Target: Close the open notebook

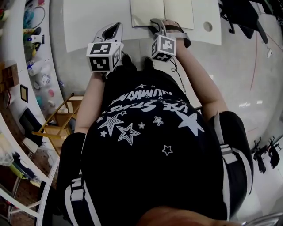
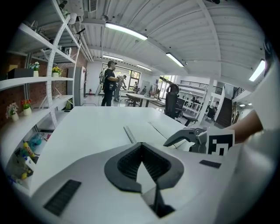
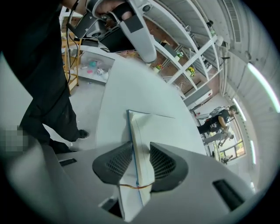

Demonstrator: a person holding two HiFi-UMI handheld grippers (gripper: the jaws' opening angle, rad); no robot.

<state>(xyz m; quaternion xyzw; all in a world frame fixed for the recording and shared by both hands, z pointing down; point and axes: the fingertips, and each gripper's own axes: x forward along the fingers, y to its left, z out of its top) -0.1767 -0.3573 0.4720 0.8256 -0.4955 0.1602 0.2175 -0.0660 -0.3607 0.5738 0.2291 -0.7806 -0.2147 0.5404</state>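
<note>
The notebook (image 1: 162, 12) lies open on the white table (image 1: 88, 22), cream pages up, at the top middle of the head view. My right gripper (image 1: 155, 22) sits at its near edge by the left page. In the right gripper view a stack of pages with a blue cover edge (image 3: 139, 144) stands upright between the two pads, and the right gripper (image 3: 140, 151) is shut on it. My left gripper (image 1: 114, 27) hovers left of the notebook over bare table. Its jaws (image 2: 141, 146) meet at the tips with nothing between them. The notebook (image 2: 144, 127) lies just beyond it.
The table has a round cable hole (image 1: 208, 26) at the right. A black bag (image 1: 241, 15) lies past the table's right end. Shelves with small items (image 1: 33, 48) and a wooden stool (image 1: 57, 123) stand on the left. People (image 2: 108, 83) stand far across the room.
</note>
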